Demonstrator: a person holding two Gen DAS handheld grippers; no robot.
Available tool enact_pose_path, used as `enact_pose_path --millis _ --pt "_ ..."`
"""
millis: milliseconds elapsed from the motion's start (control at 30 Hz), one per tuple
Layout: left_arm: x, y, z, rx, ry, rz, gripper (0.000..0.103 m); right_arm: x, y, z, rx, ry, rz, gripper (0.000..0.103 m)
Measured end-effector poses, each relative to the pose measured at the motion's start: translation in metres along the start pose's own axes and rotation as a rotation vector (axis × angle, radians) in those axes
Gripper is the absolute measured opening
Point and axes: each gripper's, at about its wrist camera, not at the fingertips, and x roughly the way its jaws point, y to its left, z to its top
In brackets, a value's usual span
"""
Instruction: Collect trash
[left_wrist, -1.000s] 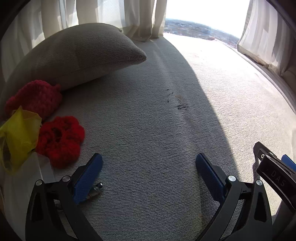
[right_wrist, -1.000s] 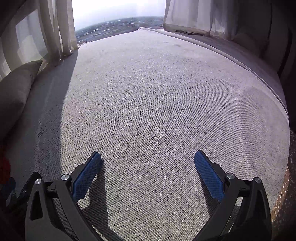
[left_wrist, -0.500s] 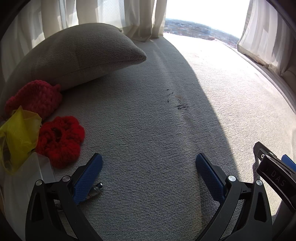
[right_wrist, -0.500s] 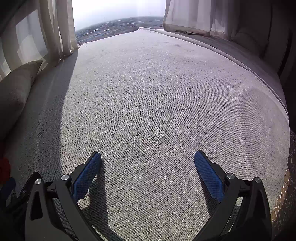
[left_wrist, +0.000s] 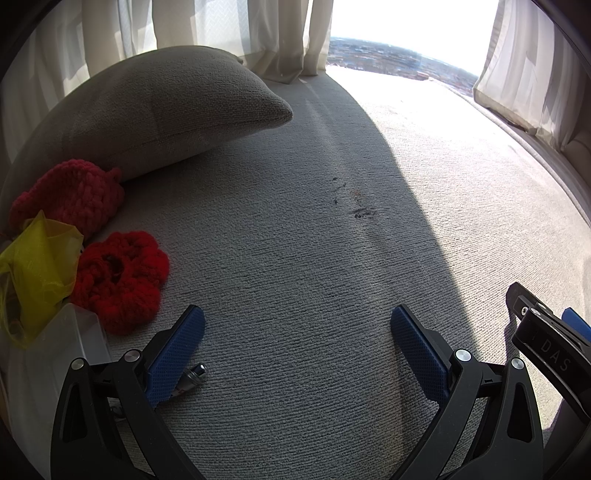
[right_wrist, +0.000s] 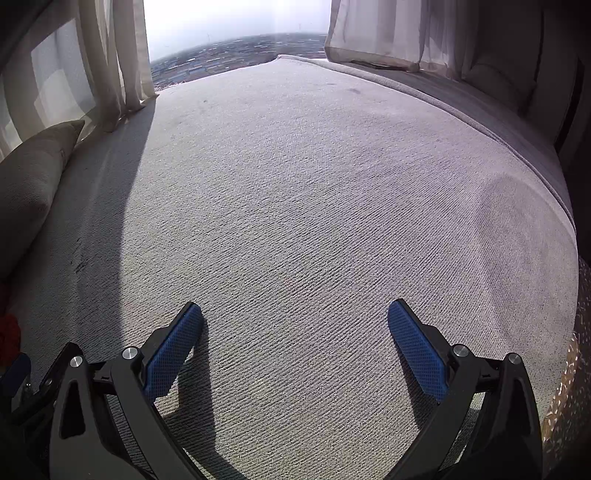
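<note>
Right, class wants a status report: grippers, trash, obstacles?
Left gripper open, empty. Right gripper open, empty, over bare cushion. Small metal cylinder beside left finger, untouched. Red crochet pieces and yellow bag close left.

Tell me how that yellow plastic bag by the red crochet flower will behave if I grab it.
The yellow plastic bag looks thin, translucent and crumpled, so probably floppy and very light. It would likely collapse and stretch rather than lift as one shape. Its glossy film may slip between the left tool's pads.
</note>
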Motion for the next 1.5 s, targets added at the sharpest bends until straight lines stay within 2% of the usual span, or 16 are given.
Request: enact_pose_path --millis 1500 --pt "0.0001 -0.0002 0.0003 0.000 0.000 0.000 0.098 -0.0013 -0.0003 0.0001 -0.003 0.002 0.002 0.100"
